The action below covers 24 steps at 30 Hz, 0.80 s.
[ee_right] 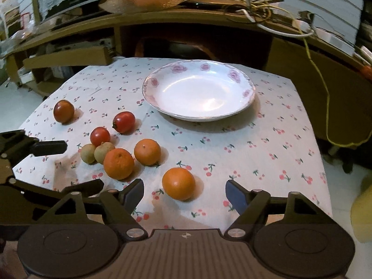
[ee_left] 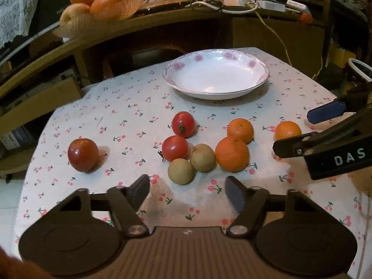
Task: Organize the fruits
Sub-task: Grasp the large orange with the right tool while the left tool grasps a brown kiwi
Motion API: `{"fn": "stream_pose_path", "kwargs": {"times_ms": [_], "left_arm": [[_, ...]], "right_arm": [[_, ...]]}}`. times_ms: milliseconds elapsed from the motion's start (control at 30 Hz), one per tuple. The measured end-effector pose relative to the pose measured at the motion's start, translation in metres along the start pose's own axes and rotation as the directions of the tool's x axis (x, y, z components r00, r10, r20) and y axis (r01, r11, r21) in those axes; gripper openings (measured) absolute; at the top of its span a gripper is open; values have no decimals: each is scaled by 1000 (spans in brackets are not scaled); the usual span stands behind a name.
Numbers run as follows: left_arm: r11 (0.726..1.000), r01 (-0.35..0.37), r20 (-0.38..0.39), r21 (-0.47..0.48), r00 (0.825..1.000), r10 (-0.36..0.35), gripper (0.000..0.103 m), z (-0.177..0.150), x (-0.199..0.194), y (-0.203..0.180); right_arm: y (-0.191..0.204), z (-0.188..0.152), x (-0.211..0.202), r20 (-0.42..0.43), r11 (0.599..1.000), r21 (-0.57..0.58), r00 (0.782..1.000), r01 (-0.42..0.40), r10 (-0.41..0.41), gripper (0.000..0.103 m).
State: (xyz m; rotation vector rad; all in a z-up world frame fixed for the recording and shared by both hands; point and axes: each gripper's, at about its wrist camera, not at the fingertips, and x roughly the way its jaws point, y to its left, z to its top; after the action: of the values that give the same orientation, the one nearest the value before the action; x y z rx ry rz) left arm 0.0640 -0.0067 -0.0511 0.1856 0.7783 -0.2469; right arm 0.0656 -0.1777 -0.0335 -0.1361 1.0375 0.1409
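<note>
A: Which step is in hand?

B: The approach, I'd judge. Nothing is on the plate [ee_right: 234,75] yet; it sits bare at the far side of the bench [ee_right: 267,144], on the cherry-print cloth. Both sets of jaws are released and grasp nothing.

A: Where is the fruit?

B: All on the cloth, nearer than the plate. The right gripper [ee_right: 184,194] hangs just short of a lone orange [ee_right: 178,183], which lies between its fingers in that view but untouched. The left gripper [ee_left: 187,186] faces two kiwis [ee_left: 191,164], touching each other, with a tomato [ee_left: 174,148] and a larger orange [ee_left: 232,154] pressed against them.

A: And the next move?

B: Probably lower each pair around one fruit and close gently. The left one needs care: the cluster is tight, so a finger could nudge a neighbour rolling.

A: How do they look?

B: Round, smooth, glossy tomatoes; dull brownish kiwis. A darker tomato [ee_left: 83,155] sits well apart.
</note>
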Motion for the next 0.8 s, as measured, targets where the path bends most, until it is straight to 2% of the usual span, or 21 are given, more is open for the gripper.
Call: {"fn": "stream_pose_path", "kwargs": {"times_ms": [200,267,367,467,567,733,800], "left_arm": [[1000,17,10,-20,1000,-17,67,5,8,5],[998,41,8,-37,999,-41,56,6,9,7],[998,57,5,-38,998,-57,51,7,9,7],[997,59,0,-44,998,-59,48,8,9,7],[997,60,-13,-57,998,-61,44,10,9,9],[997,58,-28,-52,998,-60,32,10,6,11],[996,61,-33,-59,997,-63,30,10,6,13]], "right_arm": [[-6,3,15,-16,998,-22,998,-53,53,67],[-7,4,18,-14,998,-25,998,-64,63,66],[-9,5,20,-11,997,-39,997,-74,73,65],[-11,6,21,-2,997,-48,998,-68,68,54],[-12,8,20,-2,995,-45,996,-85,85,34],[-8,7,19,-8,994,-64,996,-94,93,33],[-9,7,18,-9,993,-59,995,-99,99,33]]}}
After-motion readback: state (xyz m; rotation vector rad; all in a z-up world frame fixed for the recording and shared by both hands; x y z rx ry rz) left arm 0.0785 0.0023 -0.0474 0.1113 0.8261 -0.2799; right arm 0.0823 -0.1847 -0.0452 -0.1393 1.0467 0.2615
